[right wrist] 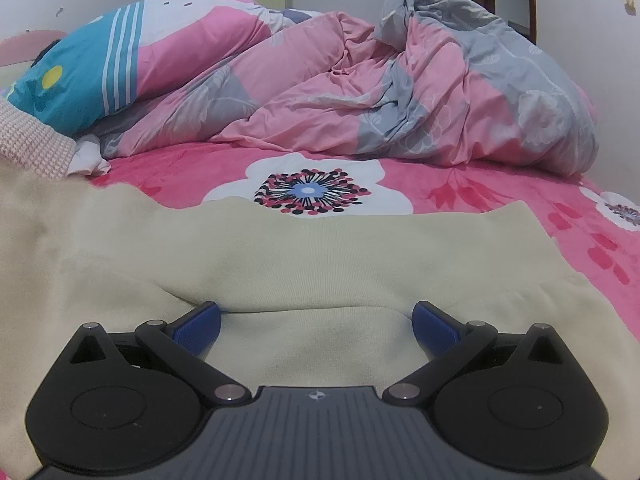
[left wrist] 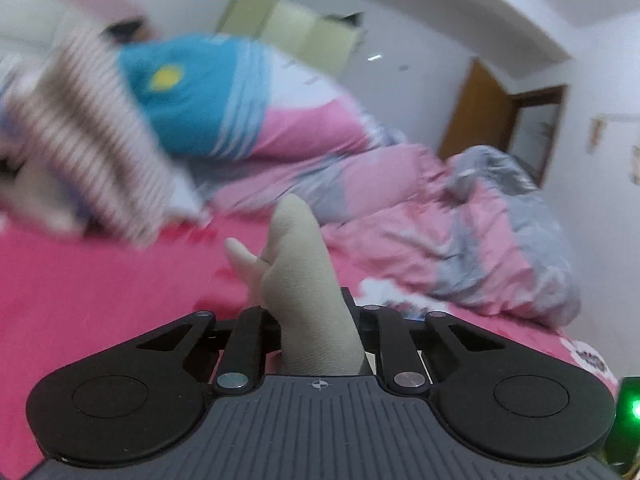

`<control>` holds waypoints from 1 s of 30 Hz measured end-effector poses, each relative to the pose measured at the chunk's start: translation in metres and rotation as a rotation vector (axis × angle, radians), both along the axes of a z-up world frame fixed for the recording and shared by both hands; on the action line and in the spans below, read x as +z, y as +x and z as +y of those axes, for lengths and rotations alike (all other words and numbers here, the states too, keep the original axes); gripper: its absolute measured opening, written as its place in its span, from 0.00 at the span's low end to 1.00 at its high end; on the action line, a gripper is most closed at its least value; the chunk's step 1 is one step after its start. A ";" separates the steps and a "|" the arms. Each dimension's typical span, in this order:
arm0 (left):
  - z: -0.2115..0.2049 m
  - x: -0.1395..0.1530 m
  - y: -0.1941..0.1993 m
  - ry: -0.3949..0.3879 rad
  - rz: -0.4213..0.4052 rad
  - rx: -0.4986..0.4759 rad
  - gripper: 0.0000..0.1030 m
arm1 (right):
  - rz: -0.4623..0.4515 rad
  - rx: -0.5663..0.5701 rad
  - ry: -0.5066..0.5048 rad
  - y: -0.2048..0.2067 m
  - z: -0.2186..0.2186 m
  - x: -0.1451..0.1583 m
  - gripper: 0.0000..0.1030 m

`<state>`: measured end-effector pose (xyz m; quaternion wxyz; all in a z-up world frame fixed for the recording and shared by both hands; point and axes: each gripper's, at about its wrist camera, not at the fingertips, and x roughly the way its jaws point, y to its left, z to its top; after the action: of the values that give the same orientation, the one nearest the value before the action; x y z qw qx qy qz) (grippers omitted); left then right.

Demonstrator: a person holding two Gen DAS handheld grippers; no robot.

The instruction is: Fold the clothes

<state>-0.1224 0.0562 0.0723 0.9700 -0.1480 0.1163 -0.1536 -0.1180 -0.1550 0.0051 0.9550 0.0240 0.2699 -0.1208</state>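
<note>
A pink flowered bed sheet (right wrist: 480, 184) carries a rumpled quilt (right wrist: 400, 92) at the back. The cream garment (right wrist: 280, 256) lies spread across the sheet. The left gripper (left wrist: 312, 320) pinches a fold of it; the right gripper (right wrist: 316, 320) rests spread wide on it.

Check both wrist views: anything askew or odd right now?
One thing: the left gripper is shut on a bunched peak of the cream knit garment, which sticks up crumpled instead of lying flat. The right gripper hovers open above the flat part. Nothing looks spilled or damaged.
</note>
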 end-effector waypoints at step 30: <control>-0.136 0.043 -0.036 0.173 -0.252 -0.419 0.07 | -0.122 0.203 -0.088 -0.084 0.011 0.010 0.99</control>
<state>-0.1580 -0.0800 0.1158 0.9329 -0.0166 0.0351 -0.3579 -0.2016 -0.1443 0.0148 0.9771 -0.0382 0.2066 -0.0338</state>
